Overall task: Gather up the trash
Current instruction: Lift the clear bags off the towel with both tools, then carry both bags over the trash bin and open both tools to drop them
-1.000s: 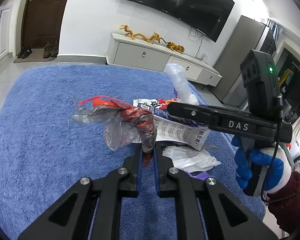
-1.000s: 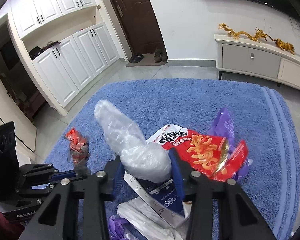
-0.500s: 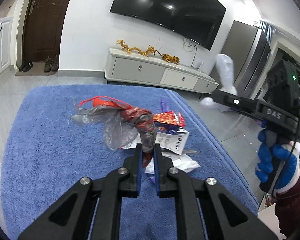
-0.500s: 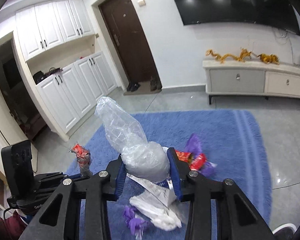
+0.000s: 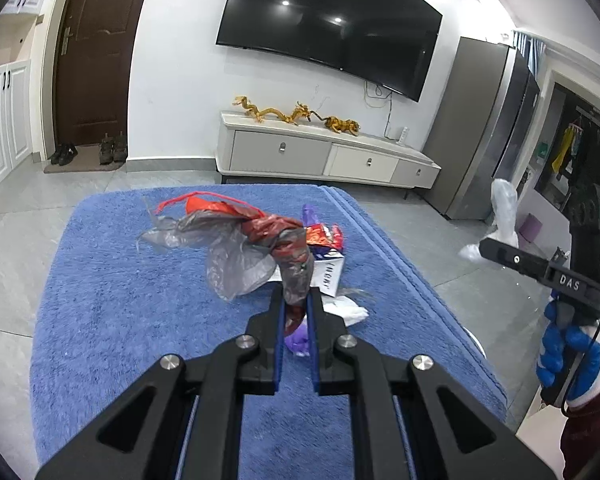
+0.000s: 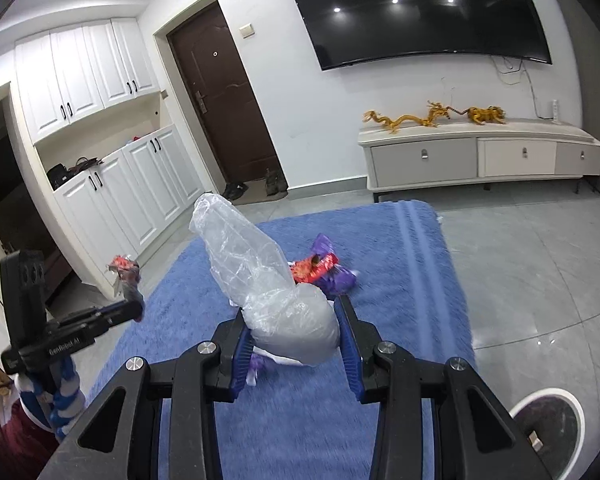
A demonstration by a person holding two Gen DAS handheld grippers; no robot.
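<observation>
My left gripper (image 5: 296, 312) is shut on a crumpled red and grey plastic wrapper (image 5: 256, 248), held above the blue rug (image 5: 140, 320). My right gripper (image 6: 296, 332) is shut on a clear plastic bag (image 6: 260, 280) that bulges between its pads and sticks up to the left. That clear plastic bag (image 5: 504, 208) also shows at the right of the left wrist view, off the rug's edge. On the rug lies a small heap: a red snack bag (image 6: 314, 270), purple plastic (image 6: 336, 280), a printed carton (image 5: 330, 274) and white tissue (image 5: 348, 310).
A round white bin (image 6: 548, 420) with a dark inside stands on the tile floor at the lower right. A low TV cabinet (image 5: 320, 156) with gold dragon figures lines the far wall. White cupboards (image 6: 100, 176) and a brown door (image 6: 220, 100) stand to the left.
Both grippers have risen and drawn back from the heap with their loads. The right gripper has swung off the rug's right edge, and the bin has come into its view.
</observation>
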